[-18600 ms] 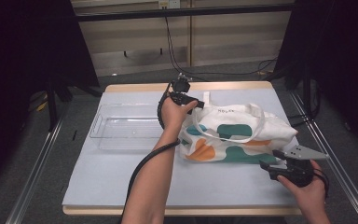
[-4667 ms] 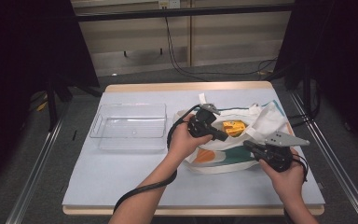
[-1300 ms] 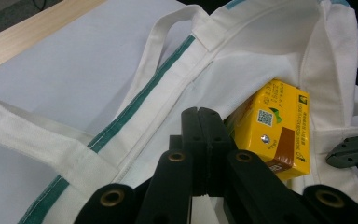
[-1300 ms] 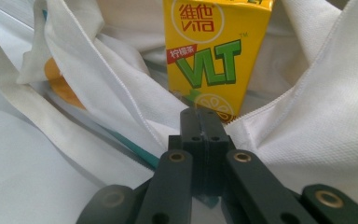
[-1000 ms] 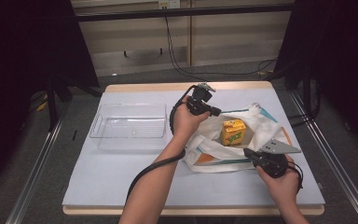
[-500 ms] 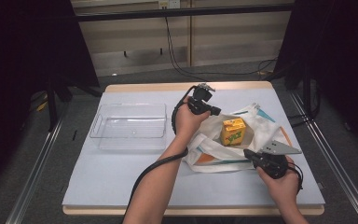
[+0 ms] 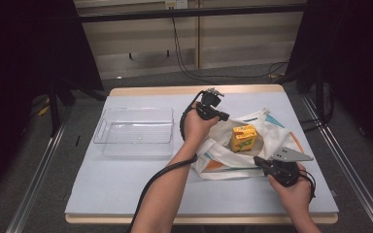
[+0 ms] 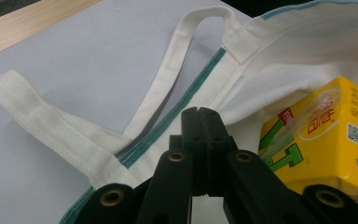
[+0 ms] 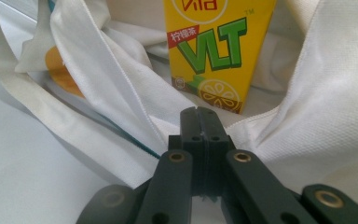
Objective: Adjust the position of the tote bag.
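I hold my left gripper (image 8: 198,112) with its black jaws pressed together on the green-trimmed edge of the white cloth tote bag (image 7: 272,133), at the bag's far side in the high view. My right gripper (image 9: 199,112) is closed too, and it pinches the near edge of the same bag. Between both edges the bag mouth is pulled open, and the yellow lemon tea drink carton (image 7: 243,138) stands upright inside it. The clear plastic tray (image 7: 135,132) lies on the pale blue table top (image 7: 126,184), well apart to the left.
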{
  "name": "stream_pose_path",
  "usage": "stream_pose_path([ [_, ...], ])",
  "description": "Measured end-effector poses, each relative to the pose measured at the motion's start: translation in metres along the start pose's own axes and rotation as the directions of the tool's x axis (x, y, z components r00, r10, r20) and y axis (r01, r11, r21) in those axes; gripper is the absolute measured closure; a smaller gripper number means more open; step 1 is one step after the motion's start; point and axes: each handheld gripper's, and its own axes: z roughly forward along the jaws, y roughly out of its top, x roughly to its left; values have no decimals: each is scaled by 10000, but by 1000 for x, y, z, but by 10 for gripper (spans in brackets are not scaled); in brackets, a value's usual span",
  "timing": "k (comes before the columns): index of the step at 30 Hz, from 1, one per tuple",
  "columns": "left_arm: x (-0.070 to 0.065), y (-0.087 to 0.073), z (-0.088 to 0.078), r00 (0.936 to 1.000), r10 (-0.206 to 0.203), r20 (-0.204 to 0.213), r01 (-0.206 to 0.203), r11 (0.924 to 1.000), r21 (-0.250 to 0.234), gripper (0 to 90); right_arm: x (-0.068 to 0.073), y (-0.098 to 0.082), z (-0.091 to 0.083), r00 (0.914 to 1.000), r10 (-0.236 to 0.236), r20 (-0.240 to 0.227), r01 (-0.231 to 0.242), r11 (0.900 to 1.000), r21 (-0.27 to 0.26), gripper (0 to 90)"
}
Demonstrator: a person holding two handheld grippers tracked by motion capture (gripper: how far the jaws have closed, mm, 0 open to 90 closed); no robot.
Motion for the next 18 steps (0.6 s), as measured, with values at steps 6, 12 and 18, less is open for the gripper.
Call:
stream_pose_path([
  [6,0,-2,3,9999,-31,-127,32,10000,43,900,-1,-3,0,9999,88,-49,-87,10000,28,900],
  [12,1,-7,7,9999,0,-169,3,9999,163,900,-1,-4,2,10000,61,-44,-60,9999,103,900],
  [18,2,-11,10,9998,-118,-149,122,9996,243,900,-1,-4,2,9999,48,-96,-47,9999,130,900],
])
